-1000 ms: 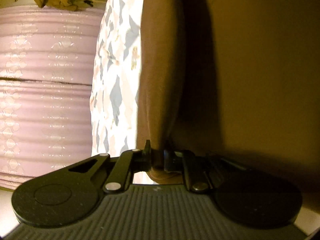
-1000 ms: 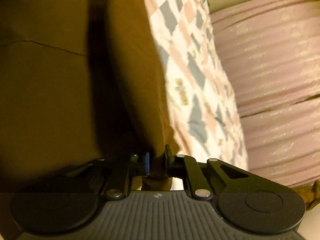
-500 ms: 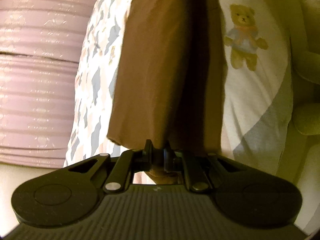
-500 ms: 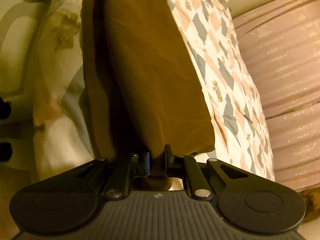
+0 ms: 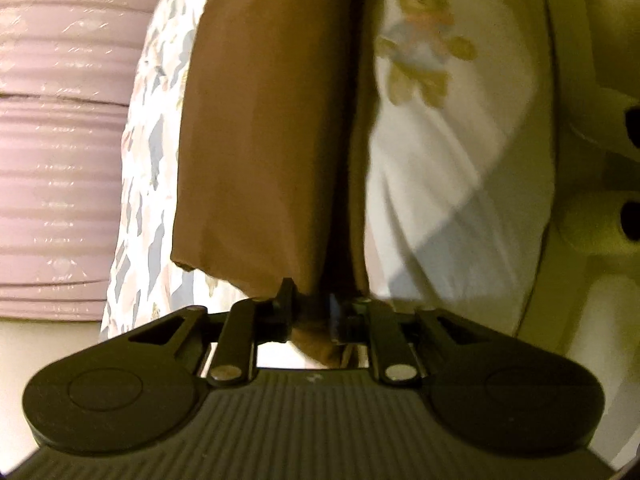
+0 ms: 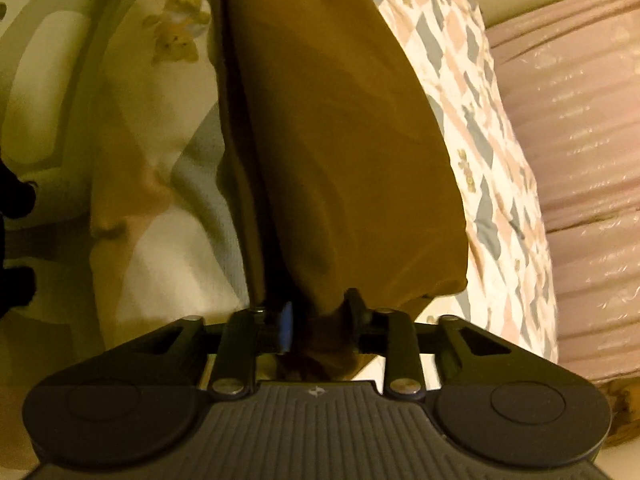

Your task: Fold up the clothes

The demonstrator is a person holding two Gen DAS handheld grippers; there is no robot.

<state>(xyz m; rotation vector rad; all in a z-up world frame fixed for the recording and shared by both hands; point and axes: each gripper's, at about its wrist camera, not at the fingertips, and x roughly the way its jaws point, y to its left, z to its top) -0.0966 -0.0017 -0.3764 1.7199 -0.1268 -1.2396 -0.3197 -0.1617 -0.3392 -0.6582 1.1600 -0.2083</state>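
Two grippers, left (image 5: 310,312) and right (image 6: 318,318), have jaws clamped on brown garment (image 5: 264,128); no writing legible.

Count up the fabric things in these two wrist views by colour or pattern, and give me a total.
Plain brown: 1, the brown garment clamped in both grippers' jaws.
Checked pastel: 1, the patchwork bedspread.
Teddy-bear print: 1, the bear-print cloth.
Pink ribbed: 1, the pink quilted cover.
Total: 4
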